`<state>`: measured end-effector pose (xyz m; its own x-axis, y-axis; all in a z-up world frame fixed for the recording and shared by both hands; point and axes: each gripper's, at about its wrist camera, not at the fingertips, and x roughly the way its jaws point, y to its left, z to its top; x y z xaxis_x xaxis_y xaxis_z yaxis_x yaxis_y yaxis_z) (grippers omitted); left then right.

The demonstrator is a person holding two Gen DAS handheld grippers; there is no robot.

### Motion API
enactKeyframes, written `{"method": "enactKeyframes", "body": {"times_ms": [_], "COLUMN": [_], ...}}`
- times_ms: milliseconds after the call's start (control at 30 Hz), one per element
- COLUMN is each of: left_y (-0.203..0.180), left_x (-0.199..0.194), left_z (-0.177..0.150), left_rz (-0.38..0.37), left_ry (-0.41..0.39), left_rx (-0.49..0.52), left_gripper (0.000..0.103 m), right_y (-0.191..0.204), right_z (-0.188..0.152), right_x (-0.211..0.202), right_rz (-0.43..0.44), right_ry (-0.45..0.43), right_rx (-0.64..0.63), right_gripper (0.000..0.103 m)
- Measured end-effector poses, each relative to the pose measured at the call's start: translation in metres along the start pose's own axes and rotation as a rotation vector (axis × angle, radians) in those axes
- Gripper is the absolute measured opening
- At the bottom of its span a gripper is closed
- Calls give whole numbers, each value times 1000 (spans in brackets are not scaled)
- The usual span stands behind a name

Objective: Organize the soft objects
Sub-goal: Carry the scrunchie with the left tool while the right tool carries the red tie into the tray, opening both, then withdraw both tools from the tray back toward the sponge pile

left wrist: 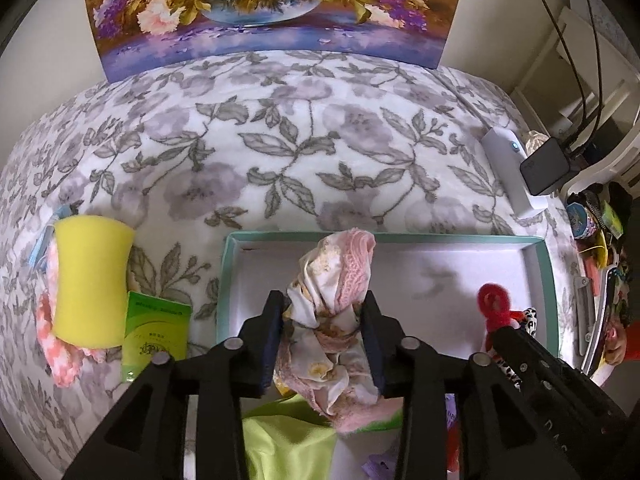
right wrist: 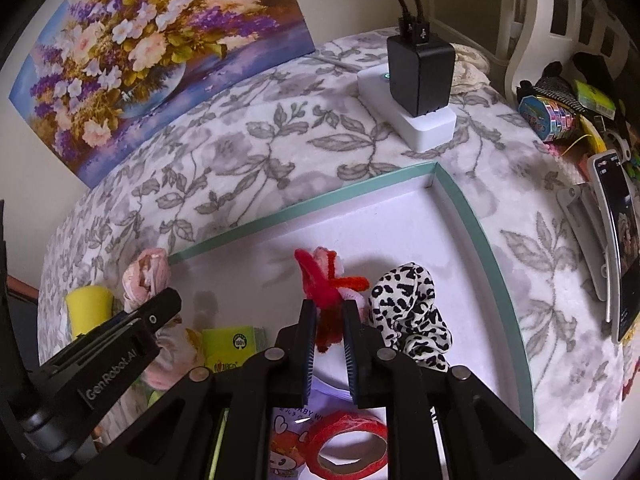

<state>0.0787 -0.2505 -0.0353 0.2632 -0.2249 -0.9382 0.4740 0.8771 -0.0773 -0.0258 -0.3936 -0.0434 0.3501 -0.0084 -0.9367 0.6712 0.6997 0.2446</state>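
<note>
The left gripper (left wrist: 324, 312) is pointing steeply down over a shallow box (left wrist: 546, 264) with a teal rim and a white floor, and a crumpled floral cloth (left wrist: 332, 280) with pink lace is sitting between its two fingers; the jaws are standing partly apart, and I cannot tell for sure if the pads are still pressing on the cloth or only lying against it. The cloth is hanging over the left part of the box, its lower end draping onto a lime green fabric (left wrist: 288, 440) below the gripper. The right gripper (right wrist: 328, 320) is almost fully closed and is pinching a red fuzzy item (right wrist: 326, 280), something like a pipe-cleaner bow, over the middle of the box floor. Just beside it to the right, a leopard scrunchie (right wrist: 412, 312) is lying inside the box, touching the floor. A roll of red tape (right wrist: 348, 444) and a wipes packet (right wrist: 288, 440) are showing under the right gripper. The box is resting on a worktop covered by a blanket (left wrist: 280, 140) with grey leaves. Left of the box, outside it, a yellow sponge (left wrist: 90, 280) is lying on a pink knitted piece (left wrist: 56, 360), and a green packet (left wrist: 156, 336) is just beside the sponge. A flower painting (left wrist: 276, 8) is leaning at the back, and a white power strip (right wrist: 424, 128) with a black charger (right wrist: 420, 72) is standing near the far right corner of the box
</note>
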Motion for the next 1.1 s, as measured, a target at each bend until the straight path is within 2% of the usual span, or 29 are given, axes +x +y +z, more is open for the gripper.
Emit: {"method": "enactKeyframes", "body": {"times_ms": [167, 233, 267, 333, 500, 633, 800, 1033, 1100], "left_y": [6, 9, 11, 15, 27, 35, 41, 45, 46], "left_x": [-3, -5, -6, -8, -9, -9, -11, -14, -14], "left_z": [0, 1, 1, 1, 2, 2, 3, 2, 2], "left_rz": [18, 38, 48, 75, 94, 107, 116, 127, 131], "left_ry": [15, 22, 23, 23, 41, 47, 43, 41, 39], "left_rx": [-24, -37, -41, -48, -81, -105, -120, -128, -132], "left_gripper": [44, 52, 53, 54, 64, 69, 76, 77, 82], "right_y": [4, 6, 7, 9, 16, 20, 24, 23, 23], "right_z": [0, 0, 1, 1, 1, 1, 0, -1, -1], "right_x": [-1, -4, -6, -9, -14, -16, -16, -12, -11], "right_rz": [-9, -13, -16, -17, -27, -41, -52, -60, -63], "right_ry": [5, 0, -2, -8, -16, -22, -22, -9, -9], "right_rx": [-19, -24, -28, -36, -65, -87, -100, -101, -107], "right_gripper": [16, 17, 20, 36, 39, 53, 61, 62, 64]}}
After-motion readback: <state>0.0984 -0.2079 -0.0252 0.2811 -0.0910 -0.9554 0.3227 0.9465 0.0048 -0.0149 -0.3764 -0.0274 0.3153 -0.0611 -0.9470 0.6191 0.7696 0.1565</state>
